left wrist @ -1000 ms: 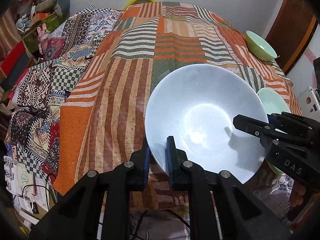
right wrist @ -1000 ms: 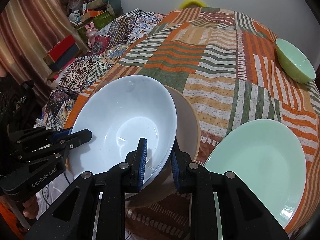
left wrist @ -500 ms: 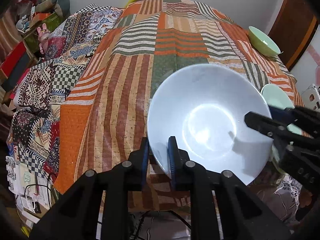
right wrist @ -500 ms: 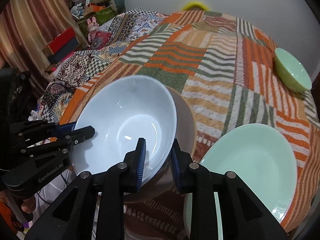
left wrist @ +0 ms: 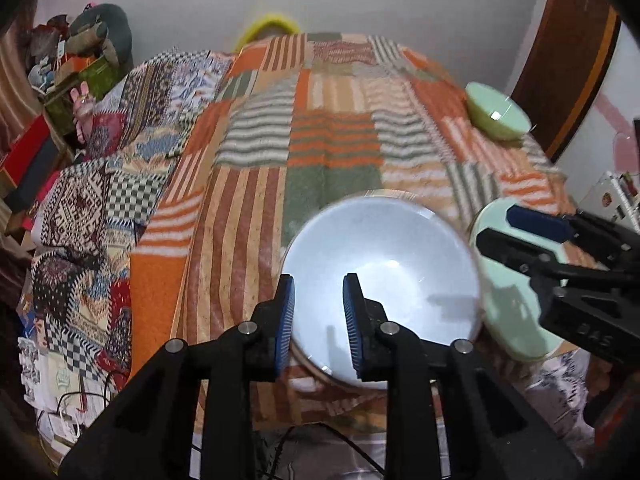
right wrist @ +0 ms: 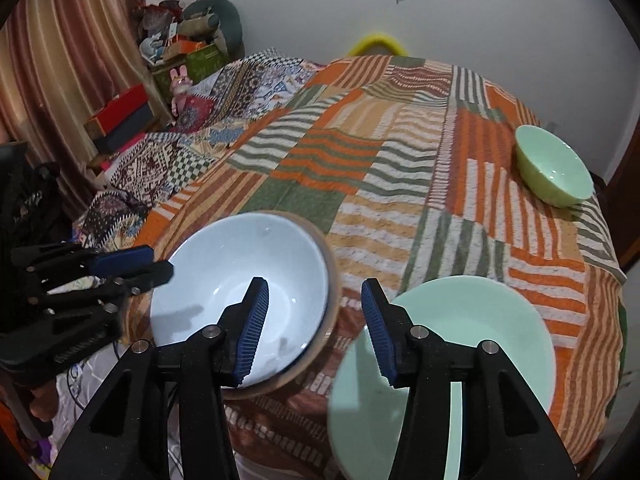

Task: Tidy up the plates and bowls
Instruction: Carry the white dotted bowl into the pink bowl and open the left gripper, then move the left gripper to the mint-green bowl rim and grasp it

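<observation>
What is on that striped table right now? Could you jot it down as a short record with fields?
Surface: table under a striped patchwork cloth
Near edge: pale blue bowl nested in a tan bowl
Beside it: large green plate
Far side: small green bowl, alone
Left gripper: open, at the blue bowl's near rim
Right gripper: open, holding nothing

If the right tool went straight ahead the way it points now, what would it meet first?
Probably the patchwork cloth in the gap between the pale blue bowl and the green plate; the right tool straddles that gap, though depth is unclear.
</observation>
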